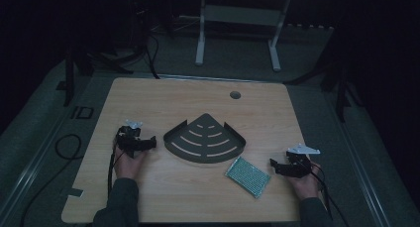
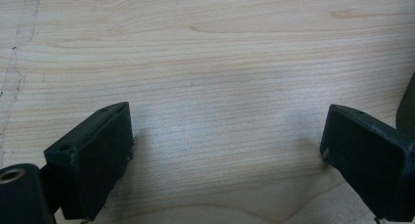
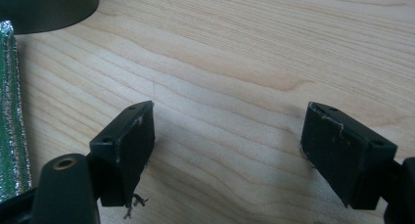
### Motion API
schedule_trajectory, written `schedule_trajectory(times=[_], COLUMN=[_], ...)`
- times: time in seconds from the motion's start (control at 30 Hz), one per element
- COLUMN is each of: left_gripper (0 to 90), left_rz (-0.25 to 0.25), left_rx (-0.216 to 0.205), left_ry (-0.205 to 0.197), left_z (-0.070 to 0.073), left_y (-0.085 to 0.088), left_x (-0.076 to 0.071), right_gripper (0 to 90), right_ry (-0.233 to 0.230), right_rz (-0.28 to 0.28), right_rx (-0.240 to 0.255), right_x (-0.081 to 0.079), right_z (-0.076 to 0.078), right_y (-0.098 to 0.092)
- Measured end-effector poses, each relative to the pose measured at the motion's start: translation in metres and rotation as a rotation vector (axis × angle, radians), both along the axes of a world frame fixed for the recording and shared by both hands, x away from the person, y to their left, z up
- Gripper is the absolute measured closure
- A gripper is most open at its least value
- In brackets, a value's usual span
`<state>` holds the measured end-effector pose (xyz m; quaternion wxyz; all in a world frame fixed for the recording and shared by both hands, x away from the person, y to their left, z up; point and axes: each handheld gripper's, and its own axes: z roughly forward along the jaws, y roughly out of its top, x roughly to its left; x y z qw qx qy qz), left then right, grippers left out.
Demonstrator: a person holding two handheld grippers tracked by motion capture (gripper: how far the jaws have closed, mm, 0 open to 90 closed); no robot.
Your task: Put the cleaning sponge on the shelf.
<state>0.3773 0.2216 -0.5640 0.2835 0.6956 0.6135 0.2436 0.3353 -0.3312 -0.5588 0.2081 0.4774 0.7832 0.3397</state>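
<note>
dark fan-shaped tray (image 1: 204, 139): centre of the high view, flat on the wooden table (image 1: 198, 197), slotted, with a raised rim. left gripper (image 1: 148, 143): centre-left, just beside the tray's left corner, apart from it; jaws wide, bare wood between them in the left gripper view. green sponge pad (image 1: 248, 176): lower centre-right, near the tray's lower right edge. right gripper (image 1: 275, 165): lower right, near the pad; jaws wide, nothing between them.

Green mesh pad (image 3: 10, 111) edge-cropped
</note>
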Motion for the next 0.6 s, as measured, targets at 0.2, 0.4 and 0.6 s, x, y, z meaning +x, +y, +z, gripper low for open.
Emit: schedule_trajectory(times=[0.2, 0.4, 0.6], left_gripper=[6.1, 6.1, 6.2], left_rz=[0.001, 0.002, 0.002], left_rx=[0.000, 0.000, 0.000], left_ry=[0.000, 0.000, 0.000], left_z=[0.000, 0.000, 0.000], left_y=[0.000, 0.000, 0.000], left_x=[0.000, 0.000, 0.000], right_gripper=[31.5, 32.8, 32.3], right_ry=[-0.004, -0.017, -0.025], right_rz=[-0.011, -0.036, -0.050], right_rx=[-0.001, 0.021, 0.018], right_x=[-0.002, -0.012, -0.021], right_z=[0.002, 0.015, 0.034], right_y=[0.000, -0.001, 0.008])
